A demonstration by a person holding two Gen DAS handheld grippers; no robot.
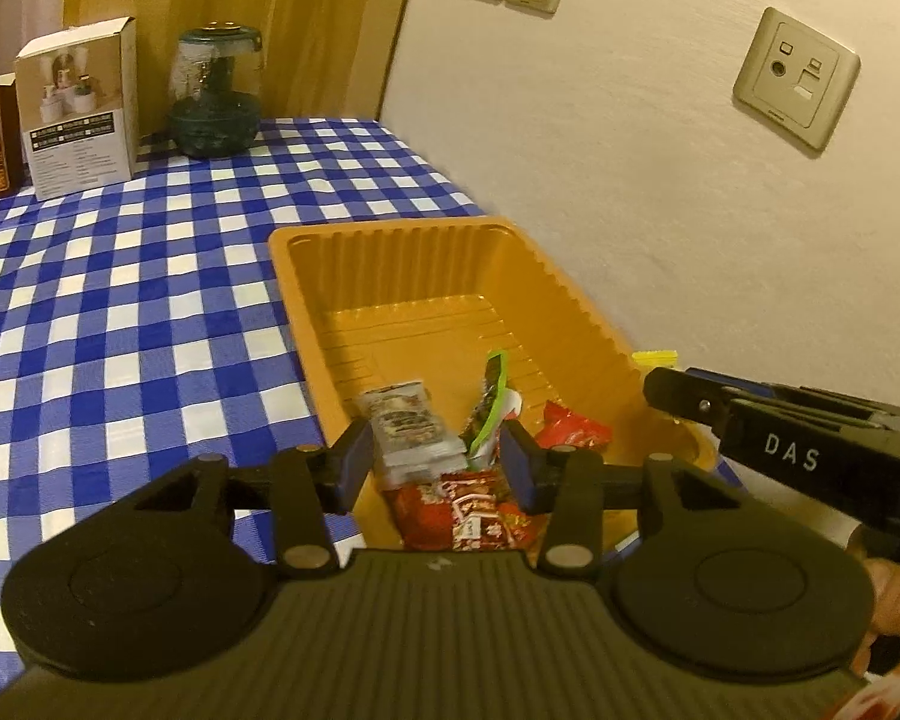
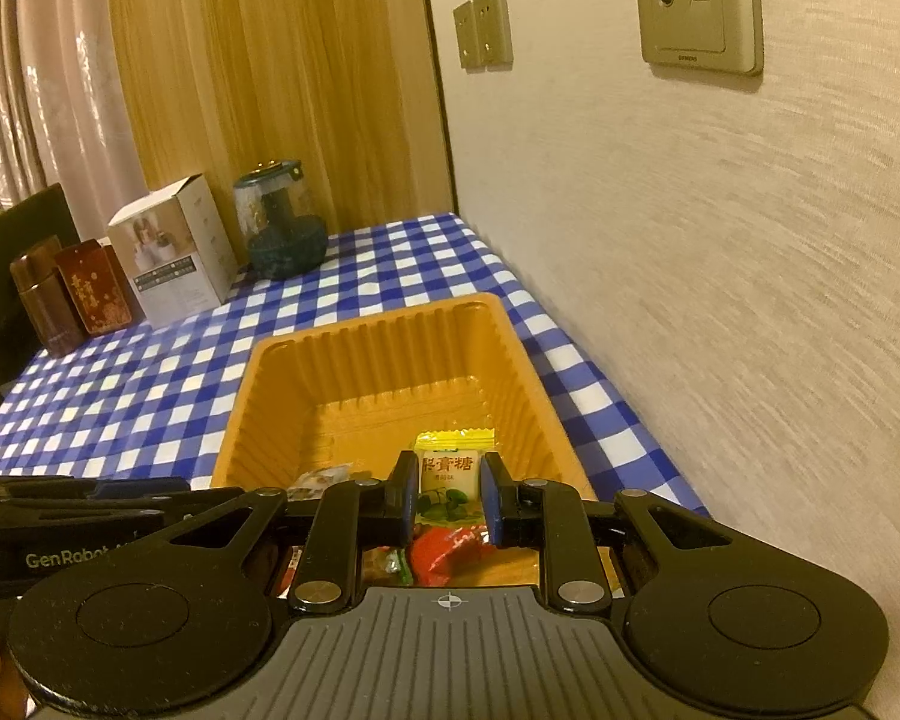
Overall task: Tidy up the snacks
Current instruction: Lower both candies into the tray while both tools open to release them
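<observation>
L jaws apart, R gripper (image 2: 448, 495) pinching yellow candy (image 2: 448, 474)

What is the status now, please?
Left gripper open above orange tray. Right gripper shut on yellow candy packet. Nothing in the way.

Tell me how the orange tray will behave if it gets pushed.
The orange tray looks like thin ribbed plastic, so it probably slides easily on the checked cloth. Its walls may flex. With only a few snack packets inside, it is likely light.
</observation>
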